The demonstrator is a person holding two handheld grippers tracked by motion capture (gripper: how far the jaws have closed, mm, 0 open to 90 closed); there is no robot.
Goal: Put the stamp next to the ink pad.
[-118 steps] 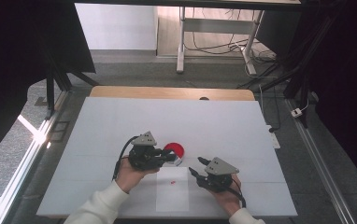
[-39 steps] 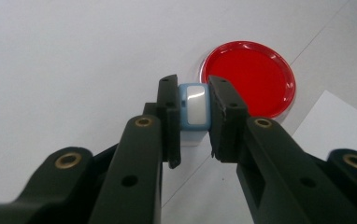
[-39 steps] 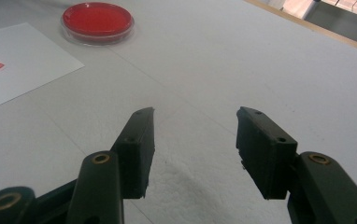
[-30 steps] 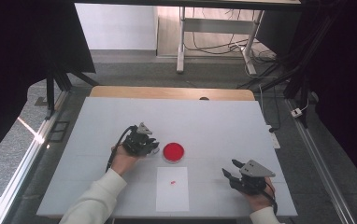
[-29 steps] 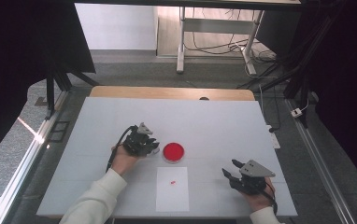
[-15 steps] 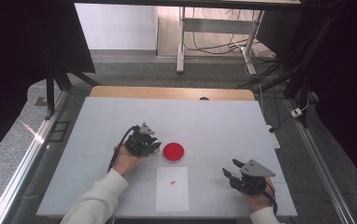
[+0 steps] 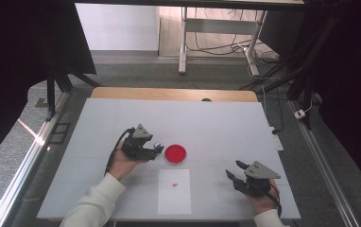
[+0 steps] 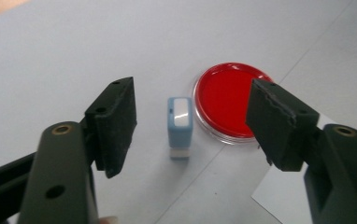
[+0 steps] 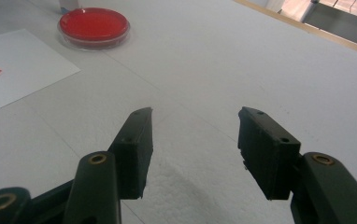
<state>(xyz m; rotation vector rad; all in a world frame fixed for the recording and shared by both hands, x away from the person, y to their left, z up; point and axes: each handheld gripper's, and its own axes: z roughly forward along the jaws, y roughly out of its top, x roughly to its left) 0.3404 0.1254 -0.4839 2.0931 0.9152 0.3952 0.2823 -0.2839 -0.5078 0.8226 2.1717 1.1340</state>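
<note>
A small blue-and-white stamp (image 8: pixel 180 126) stands upright on the white table, just left of a round red ink pad dish (image 8: pixel 230 100). My left gripper (image 8: pixel 195 121) straddles the stamp. Its jaws have just been opening and stand clear of the stamp on both sides. In the high view the left gripper (image 7: pixel 156 147) sits left of the dish (image 7: pixel 175 153). My right gripper (image 7: pixel 233 171) rests open near the front right of the table, nothing between its jaws (image 9: pixel 194 140). A white paper sheet (image 7: pixel 174 191) carries a small red stamp mark (image 7: pixel 175 184).
The table's wooden far edge (image 7: pixel 174 93) runs along the back. The paper (image 9: pixel 13 65) and the dish (image 9: pixel 94 25) lie to the upper left in the right gripper view. Bare white tabletop spreads around both hands.
Since the oldest frame my right gripper has moved right, away from the paper, and my left gripper has shifted left of the dish. Over the last second both hands have stayed put.
</note>
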